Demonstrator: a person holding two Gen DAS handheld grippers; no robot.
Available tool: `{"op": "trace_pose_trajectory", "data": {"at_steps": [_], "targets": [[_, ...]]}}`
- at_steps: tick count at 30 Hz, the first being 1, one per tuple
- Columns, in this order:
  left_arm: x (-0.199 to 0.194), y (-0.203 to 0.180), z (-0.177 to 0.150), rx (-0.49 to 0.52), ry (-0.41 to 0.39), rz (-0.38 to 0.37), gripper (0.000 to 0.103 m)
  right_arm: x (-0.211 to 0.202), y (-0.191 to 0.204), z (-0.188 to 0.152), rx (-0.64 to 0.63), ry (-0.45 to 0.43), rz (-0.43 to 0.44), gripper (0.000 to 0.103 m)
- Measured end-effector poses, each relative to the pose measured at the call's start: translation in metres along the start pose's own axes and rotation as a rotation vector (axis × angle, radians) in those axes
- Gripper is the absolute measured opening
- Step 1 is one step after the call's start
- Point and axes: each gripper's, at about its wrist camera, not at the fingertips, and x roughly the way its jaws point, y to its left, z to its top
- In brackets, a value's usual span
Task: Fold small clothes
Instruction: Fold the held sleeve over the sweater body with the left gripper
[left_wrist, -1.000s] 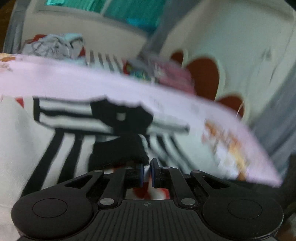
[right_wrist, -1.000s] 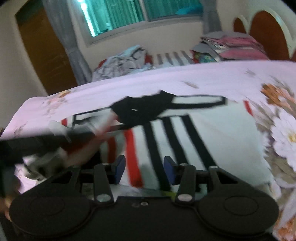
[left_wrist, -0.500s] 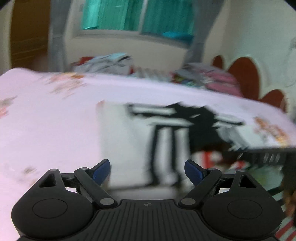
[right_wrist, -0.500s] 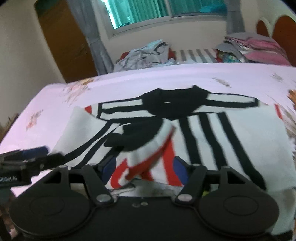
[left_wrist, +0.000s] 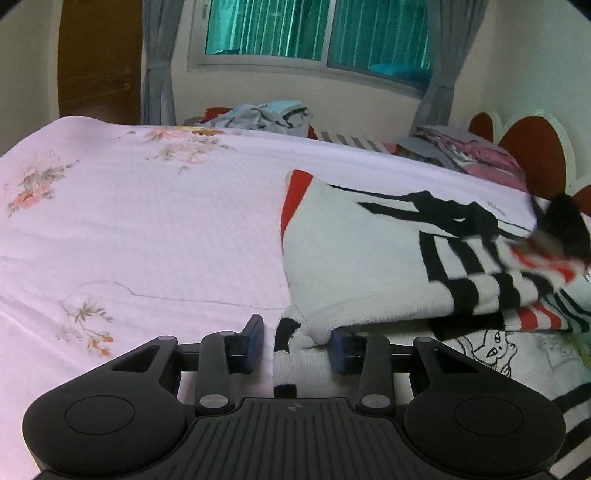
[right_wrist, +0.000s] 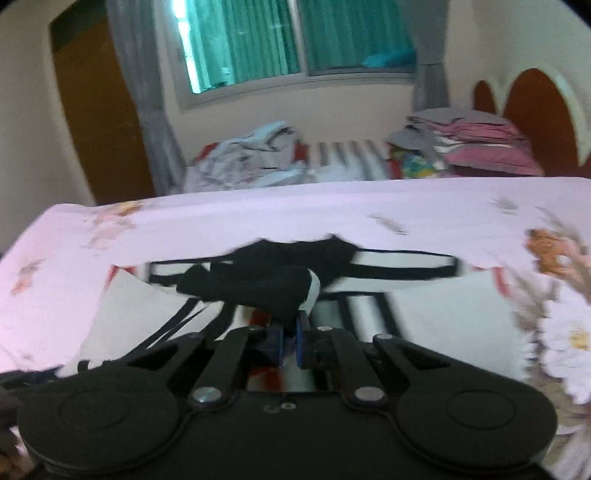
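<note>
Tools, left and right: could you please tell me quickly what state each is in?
Left tool: closing, a shirt corner between its pads, not yet pinched.
Right tool: shut on the shirt.

No legible text, label, brand or number anywhere in view.

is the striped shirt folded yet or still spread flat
Partly folded. The striped shirt has a doubled left edge and a sleeve laid across its front, and the right gripper is shut on the black cuff of another.

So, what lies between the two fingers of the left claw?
The striped corner of the white shirt; the left claw is closing around it. The left wrist view shows this.
</note>
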Motion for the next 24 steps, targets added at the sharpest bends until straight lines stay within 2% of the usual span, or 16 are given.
{"op": "trace_pose_trajectory", "data": {"at_steps": [3,4,5,10,12,13,14,15,19,20,23,24], "targets": [[0.004,0.007,-0.005,-0.051,0.012,-0.016,0.031,0.021,-0.024,-0.017,0.077,0.136,0.019,0.008],[0.004,0.008,-0.004,-0.055,0.015,-0.019,0.031,0.022,-0.031,-0.022,0.106,0.148,0.026,0.014],[0.004,0.009,-0.004,-0.059,0.02,-0.024,0.031,0.019,-0.035,-0.025,0.133,0.136,0.026,0.022],[0.002,0.008,-0.003,-0.061,0.033,-0.027,0.031,0.009,-0.059,-0.023,0.225,0.089,0.012,0.029],[0.003,0.008,-0.003,-0.068,0.038,-0.026,0.031,0.011,-0.066,-0.026,0.253,0.101,0.01,0.028],[0.003,0.007,-0.002,-0.069,0.04,-0.027,0.031,0.014,-0.067,-0.027,0.258,0.104,0.009,0.021],[0.003,0.007,-0.002,-0.066,0.042,-0.027,0.031,0.015,-0.069,-0.027,0.256,0.103,0.007,0.009],[0.003,0.006,-0.002,-0.059,0.044,-0.027,0.031,0.013,-0.068,-0.027,0.247,0.099,0.009,0.007],[0.004,0.004,-0.001,-0.059,0.048,-0.022,0.031,-0.003,-0.045,-0.017,0.083,-0.008,-0.026,0.006],[0.004,0.003,-0.001,-0.057,0.05,-0.022,0.031,-0.001,-0.043,-0.016,0.058,-0.007,-0.042,0.006],[0.0,0.004,0.002,-0.088,0.069,-0.047,0.031,0.02,-0.053,-0.021,0.077,0.122,-0.043,0.008],[-0.004,0.007,0.003,-0.116,0.076,-0.069,0.031,0.02,-0.057,-0.023,0.088,0.134,-0.031,0.01]]}}
